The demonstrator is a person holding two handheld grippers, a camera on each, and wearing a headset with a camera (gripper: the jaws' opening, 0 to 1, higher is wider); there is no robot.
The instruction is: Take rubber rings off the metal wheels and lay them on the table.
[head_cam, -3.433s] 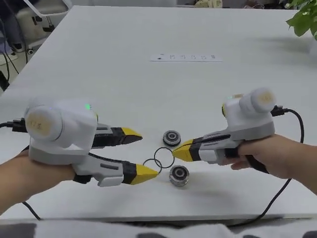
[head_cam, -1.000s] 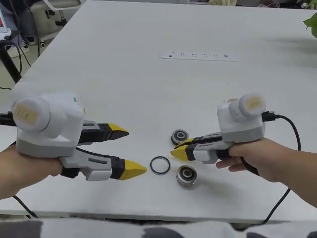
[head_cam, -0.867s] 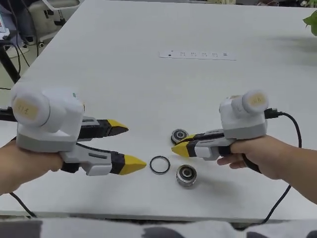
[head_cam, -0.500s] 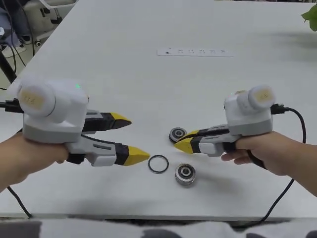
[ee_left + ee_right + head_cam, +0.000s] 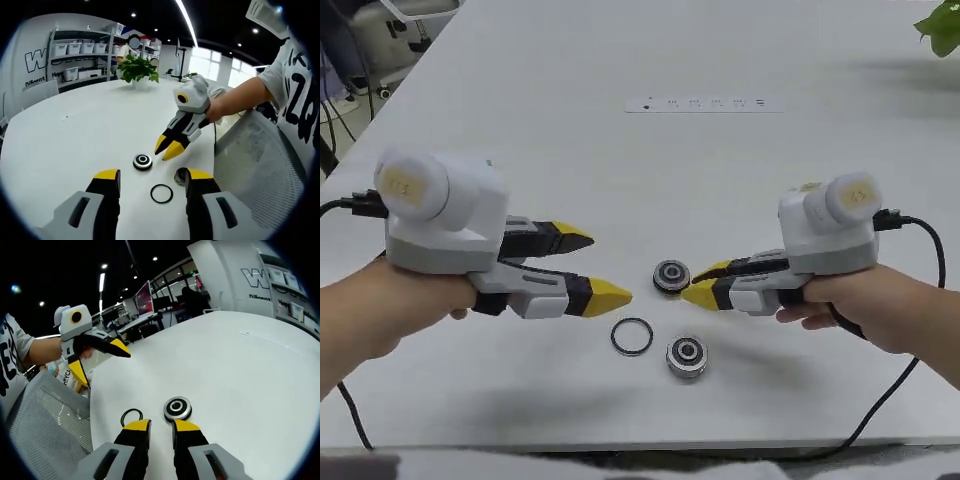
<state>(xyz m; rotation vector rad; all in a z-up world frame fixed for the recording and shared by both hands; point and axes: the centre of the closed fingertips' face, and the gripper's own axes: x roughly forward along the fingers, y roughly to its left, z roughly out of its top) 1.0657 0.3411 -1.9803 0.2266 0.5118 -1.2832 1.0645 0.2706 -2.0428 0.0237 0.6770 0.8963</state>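
Observation:
Two metal wheels lie on the white table (image 5: pixel 620 160), one (image 5: pixel 671 276) farther from me and one (image 5: pixel 686 356) nearer. A black rubber ring (image 5: pixel 632 336) lies flat to their left. My left gripper (image 5: pixel 598 266) hovers open just left of the ring, with nothing between its jaws. My right gripper (image 5: pixel 703 282) is open by a narrow gap, empty, its tips close beside the far wheel. The left gripper view has the far wheel (image 5: pixel 142 161), the ring (image 5: pixel 161 193) and the right gripper (image 5: pixel 167 146). The right gripper view has that wheel (image 5: pixel 177 408), the ring (image 5: pixel 131 416) and the left gripper (image 5: pixel 103 366).
A flat white strip with small marks (image 5: pixel 704 104) lies mid-table. A green plant (image 5: pixel 940 25) stands at the far right corner. The right gripper's black cable (image 5: pixel 910 350) trails over the front edge. A grey mesh chair (image 5: pixel 255 165) stands by the table's near side.
The left gripper has moved forward, so its lower tip now sits beyond the ring instead of level with it. The right gripper shifted slightly right of the far wheel. The wheels stayed put.

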